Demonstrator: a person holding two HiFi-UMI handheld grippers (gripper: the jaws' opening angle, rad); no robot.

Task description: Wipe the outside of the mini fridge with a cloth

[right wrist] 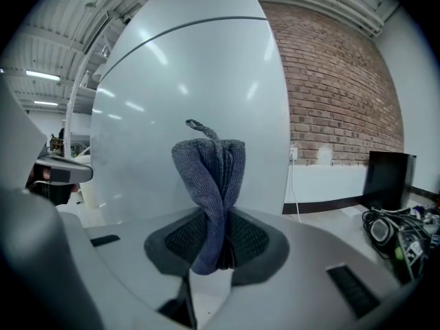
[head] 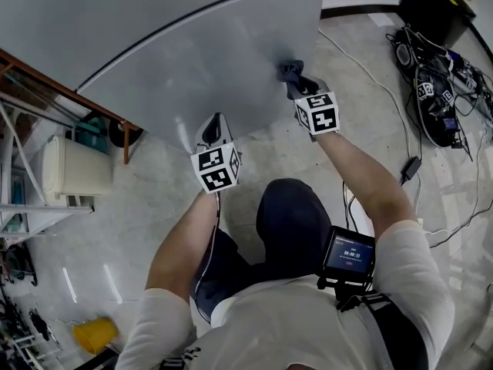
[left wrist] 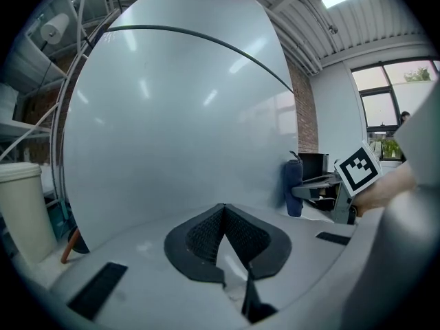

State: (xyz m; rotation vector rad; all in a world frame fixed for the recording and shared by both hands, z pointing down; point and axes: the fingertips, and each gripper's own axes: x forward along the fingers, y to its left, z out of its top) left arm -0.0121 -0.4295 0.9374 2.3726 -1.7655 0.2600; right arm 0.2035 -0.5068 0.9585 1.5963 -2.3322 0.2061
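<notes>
The mini fridge (head: 192, 45) is a pale grey box with a dark door seam, filling the upper left of the head view; it also fills the left gripper view (left wrist: 179, 115) and the right gripper view (right wrist: 192, 95). My right gripper (head: 294, 78) is shut on a folded blue-grey cloth (right wrist: 213, 184), which presses against the fridge's front near its right edge (head: 290, 71). My left gripper (head: 213, 127) is shut with nothing in it, its tips at the fridge's lower front. The cloth (left wrist: 293, 188) shows to the right in the left gripper view.
A rust-coloured shelf frame (head: 69, 91) and a white bin (head: 73, 168) stand left of the fridge. Cables and a dark bag (head: 439, 91) lie on the floor at the right. A yellow object (head: 94, 334) sits at the lower left. A brick wall (right wrist: 330, 95) rises behind.
</notes>
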